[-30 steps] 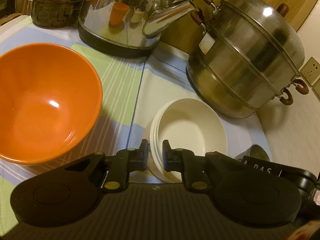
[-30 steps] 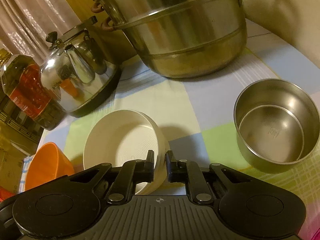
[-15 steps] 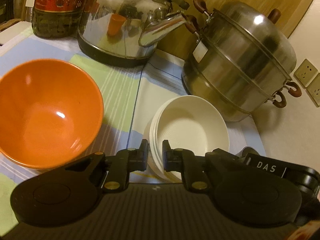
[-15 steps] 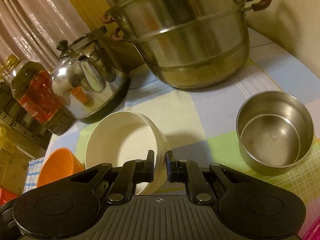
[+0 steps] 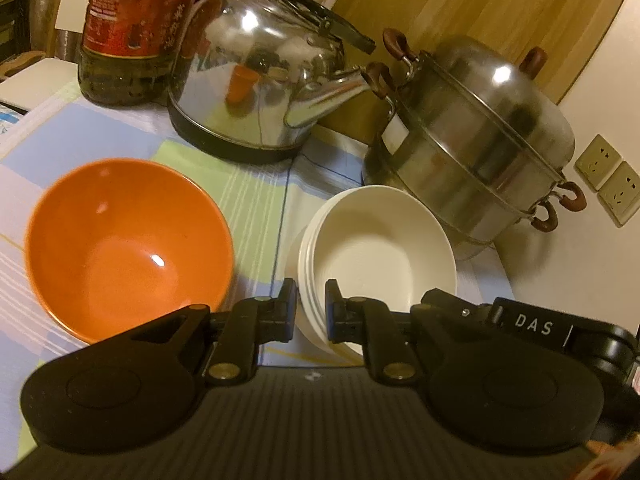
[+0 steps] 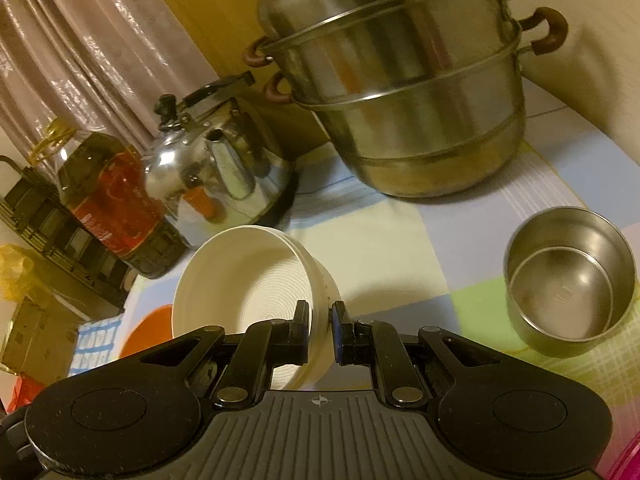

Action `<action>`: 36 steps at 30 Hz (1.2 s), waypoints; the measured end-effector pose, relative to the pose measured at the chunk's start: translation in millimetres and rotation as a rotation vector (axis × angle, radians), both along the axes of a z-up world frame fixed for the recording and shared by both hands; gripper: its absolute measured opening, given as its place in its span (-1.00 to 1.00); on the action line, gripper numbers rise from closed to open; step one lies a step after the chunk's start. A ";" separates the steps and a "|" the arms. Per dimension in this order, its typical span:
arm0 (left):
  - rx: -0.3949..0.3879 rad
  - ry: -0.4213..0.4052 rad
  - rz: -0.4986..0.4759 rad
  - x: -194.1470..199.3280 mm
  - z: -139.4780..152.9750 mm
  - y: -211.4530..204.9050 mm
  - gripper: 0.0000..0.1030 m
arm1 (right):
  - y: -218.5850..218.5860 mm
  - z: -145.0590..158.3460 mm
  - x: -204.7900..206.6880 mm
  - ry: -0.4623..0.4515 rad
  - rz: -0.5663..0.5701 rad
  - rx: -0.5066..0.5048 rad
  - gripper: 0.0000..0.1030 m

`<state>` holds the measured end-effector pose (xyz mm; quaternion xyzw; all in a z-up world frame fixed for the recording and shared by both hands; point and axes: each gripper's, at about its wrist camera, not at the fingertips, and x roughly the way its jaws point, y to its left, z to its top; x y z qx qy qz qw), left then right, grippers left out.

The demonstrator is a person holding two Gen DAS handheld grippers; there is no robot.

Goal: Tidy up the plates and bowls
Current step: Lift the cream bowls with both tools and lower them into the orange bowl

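A stack of white bowls (image 5: 376, 248) hangs tilted a little above the checked tablecloth (image 5: 256, 208). My left gripper (image 5: 311, 308) is shut on the stack's near left rim. In the right wrist view my right gripper (image 6: 320, 322) is shut on the white bowls' (image 6: 248, 280) opposite wall, and their shadow falls on the cloth below. An empty orange bowl (image 5: 128, 248) sits on the cloth to the left of the stack and shows in the right wrist view as an orange bowl edge (image 6: 148, 332). A steel bowl (image 6: 568, 284) stands empty at the right.
A shiny kettle (image 5: 260, 80) and a tall steel steamer pot (image 5: 480, 140) stand at the back, with an oil bottle (image 5: 132, 32) at the far left. Wall sockets (image 5: 612, 180) are on the right wall. A dark rack (image 6: 52, 232) stands past the bottle.
Both grippers have risen with the white bowls held between them. The table and its pots have dropped away, and more of the kettle and the steamer now shows.
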<state>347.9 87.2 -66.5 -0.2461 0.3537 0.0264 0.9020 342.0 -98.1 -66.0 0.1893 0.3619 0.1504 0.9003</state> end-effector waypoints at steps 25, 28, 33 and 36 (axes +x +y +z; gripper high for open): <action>0.036 -0.013 0.160 -39.7 12.5 80.6 -0.76 | 97.1 5.2 -2.6 -0.061 0.177 -0.021 -0.78; 0.047 -0.007 0.178 -43.0 11.0 89.2 -0.76 | 109.9 0.9 1.0 -0.060 0.200 -0.033 -0.79; 0.036 0.024 0.196 -42.7 2.4 100.6 -0.76 | 125.7 -8.3 3.4 -0.054 0.228 -0.063 -0.79; 0.044 0.041 0.197 -42.8 -1.5 103.4 -0.76 | 133.0 -13.1 4.8 -0.048 0.239 -0.080 -0.79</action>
